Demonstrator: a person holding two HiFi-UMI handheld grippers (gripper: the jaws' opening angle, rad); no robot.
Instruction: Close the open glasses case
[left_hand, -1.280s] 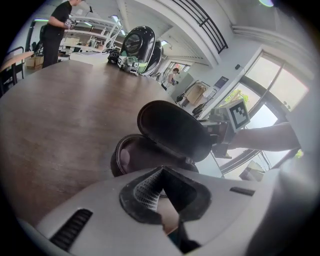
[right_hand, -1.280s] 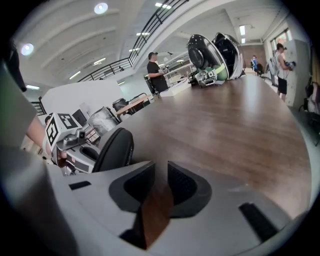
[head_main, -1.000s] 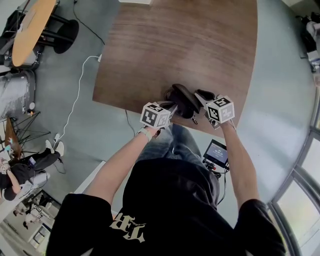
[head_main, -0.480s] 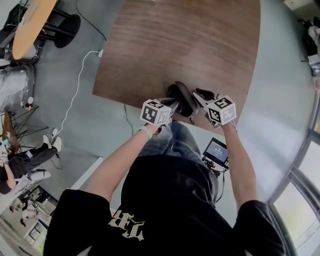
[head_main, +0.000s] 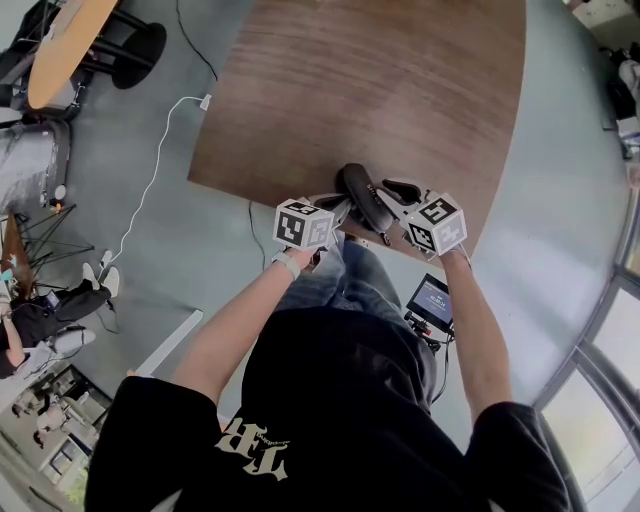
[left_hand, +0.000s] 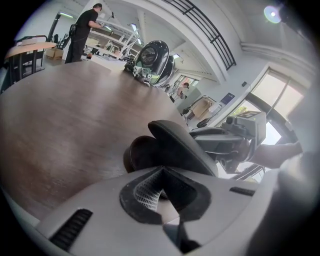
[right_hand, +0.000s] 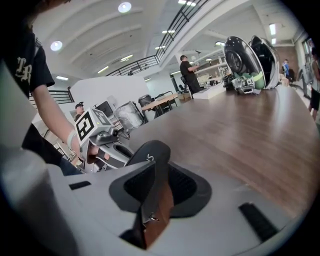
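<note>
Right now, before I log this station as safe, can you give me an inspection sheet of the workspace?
Surface: brown wooden table, only the case on it.
Job's things: glasses case, dark, still open, at the table's near edge.
Clutter: nothing seen.
Grippers: left gripper and right gripper each look closed on a part of the case.
Cables: white cable runs over the floor left of the table.
Surroundings: small screen below the table's near edge; round table and seated person off to the left.
</note>
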